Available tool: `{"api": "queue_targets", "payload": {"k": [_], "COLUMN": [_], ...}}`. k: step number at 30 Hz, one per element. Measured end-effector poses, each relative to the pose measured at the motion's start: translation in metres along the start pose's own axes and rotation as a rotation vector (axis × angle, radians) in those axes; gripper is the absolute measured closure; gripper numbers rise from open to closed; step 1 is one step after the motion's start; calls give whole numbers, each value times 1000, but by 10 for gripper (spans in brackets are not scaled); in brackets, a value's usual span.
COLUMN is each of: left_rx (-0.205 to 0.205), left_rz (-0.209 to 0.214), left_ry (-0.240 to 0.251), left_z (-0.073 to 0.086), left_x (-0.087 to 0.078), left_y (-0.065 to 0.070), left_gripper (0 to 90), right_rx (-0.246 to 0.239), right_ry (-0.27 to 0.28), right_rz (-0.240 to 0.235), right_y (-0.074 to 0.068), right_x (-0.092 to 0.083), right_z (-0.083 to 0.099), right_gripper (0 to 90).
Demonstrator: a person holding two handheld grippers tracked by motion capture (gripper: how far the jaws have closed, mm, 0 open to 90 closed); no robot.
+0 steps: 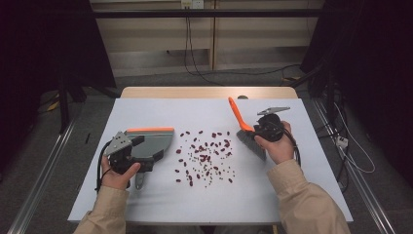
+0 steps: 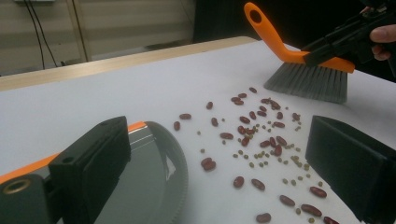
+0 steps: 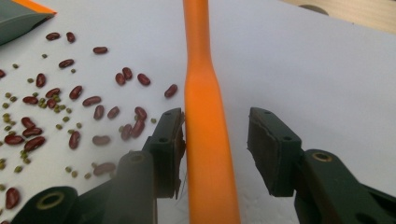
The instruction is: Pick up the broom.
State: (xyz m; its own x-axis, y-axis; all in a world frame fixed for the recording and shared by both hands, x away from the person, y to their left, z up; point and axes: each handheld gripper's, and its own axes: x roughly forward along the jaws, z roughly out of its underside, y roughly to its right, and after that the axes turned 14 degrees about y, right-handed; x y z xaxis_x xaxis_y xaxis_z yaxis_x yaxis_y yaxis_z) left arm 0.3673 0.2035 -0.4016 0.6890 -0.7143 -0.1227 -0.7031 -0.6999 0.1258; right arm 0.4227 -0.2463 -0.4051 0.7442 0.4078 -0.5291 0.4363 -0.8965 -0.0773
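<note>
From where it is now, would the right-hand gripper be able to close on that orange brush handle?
Probably yes. The right gripper already has the orange brush handle between its jaws; one pad touches it, the other stands apart with a bare gap. Nothing lies in between, so closing should catch it.

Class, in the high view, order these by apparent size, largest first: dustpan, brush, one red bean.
1. Dustpan
2. Brush, close to the dustpan in size, so that ranking is unsure
3. Red bean, by far the smallest

Both grippers are held low, forearms entering from below: the left gripper [image 1: 127,155] is spread wide, the right gripper [image 1: 258,129] is parted.
</note>
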Motion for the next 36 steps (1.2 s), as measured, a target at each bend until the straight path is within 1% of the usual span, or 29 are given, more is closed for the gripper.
{"api": "queue_targets", "payload": {"k": [1, 5, 6, 9, 11, 12, 15, 17, 19, 20, 23, 27, 29, 31, 32, 34, 36], "left_rx": [0, 0, 7, 1, -2, -4, -12, -15, -19, -22, -27, -29, -30, -34, -32, -27, -35], "left_rz": [0, 3, 4, -1, -4, -5, -5, -9, 0, 6, 16, 16, 20, 20, 21, 24, 25], "left_ry": [-1, -4, -13, -16, -16, -14, -13, -14, -19, -20, -17, -15, -22, -21, -23, -28, -27], "left_z": [0, 1, 2, 4, 5, 5, 6, 8, 9, 10, 11, 12, 13, 14, 14, 14, 14], "left_x": [0, 0, -1, -4, -6, -7, -11, -12, -13, -14, -15, -17, -17, -17, -18, -18, -19], "left_y": [0, 0, 0, -1, -3, -3, -6, -8, -9, -9, -10, -12, -13, -13, -14, -15, -15], "left_gripper": [66, 66, 66, 66, 66, 66, 66, 66, 66, 65, 65, 59, 59, 59, 59, 59, 59], "right_rx": [-2, -15, -24, -42, -30, -16, -8, -13, -12, -20, -28, -64, -76, -96, -99, -140, -157], "right_ry": [-10, -9, -8, -12, -27, -17, -28, -32, -36, -36, -3, 51, 70, 82, 85, 96, 98], "right_rz": [3, -8, -12, -14, -2, -1, 3, 1, -7, -11, -26, -53, -53, -62, -58, -71, -76], "right_y": [1, -1, -2, -5, -4, -3, -3, -4, -4, -4, -3, -3, -2, -1, -1, 0, 0], "right_x": [-1, -4, -4, 0, 4, 5, 5, 6, 5, 6, 7, 12, 16, 22, 26, 35, 45], "right_z": [1, 7, 8, 10, 12, 12, 11, 10, 9, 8, 5, -1, -5, -9, -11, -16, -19], "right_gripper": [568, 612, 622, 652, 704, 712, 713, 714, 714, 714, 714, 714, 714, 714, 714, 714, 714]}}
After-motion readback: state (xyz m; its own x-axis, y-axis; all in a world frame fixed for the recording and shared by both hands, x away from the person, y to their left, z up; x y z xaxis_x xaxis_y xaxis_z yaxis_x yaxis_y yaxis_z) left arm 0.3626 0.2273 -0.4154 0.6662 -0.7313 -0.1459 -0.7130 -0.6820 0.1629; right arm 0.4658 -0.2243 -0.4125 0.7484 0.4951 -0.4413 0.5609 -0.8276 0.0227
